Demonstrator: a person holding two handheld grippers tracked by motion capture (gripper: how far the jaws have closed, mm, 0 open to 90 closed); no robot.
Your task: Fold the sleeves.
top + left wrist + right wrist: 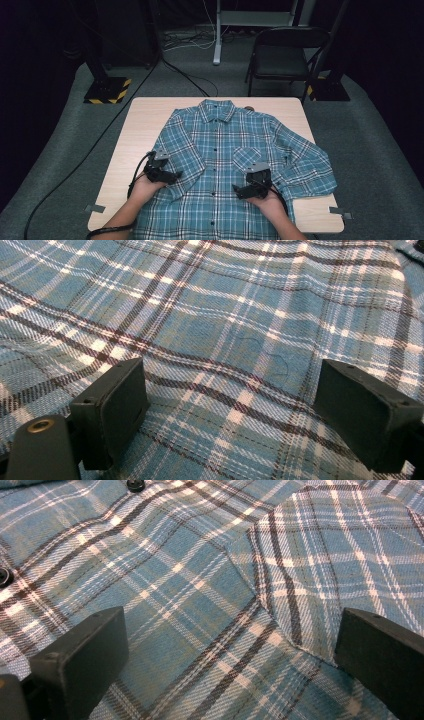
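A blue plaid button-up shirt lies flat and face up on the light wooden table, collar at the far side. My left gripper rests low over the shirt's left sleeve; in the left gripper view its jaws stand wide apart with only flat cloth under them. My right gripper hovers just below the chest pocket. Its own view shows the jaws open over the cloth, with the pocket's pointed lower edge and the button placket ahead.
The right sleeve lies folded toward the table's right edge. A black folding chair stands beyond the table, with striped stand bases on the grey floor. Metal brackets sit at the near corners. A cable runs along the floor at the left.
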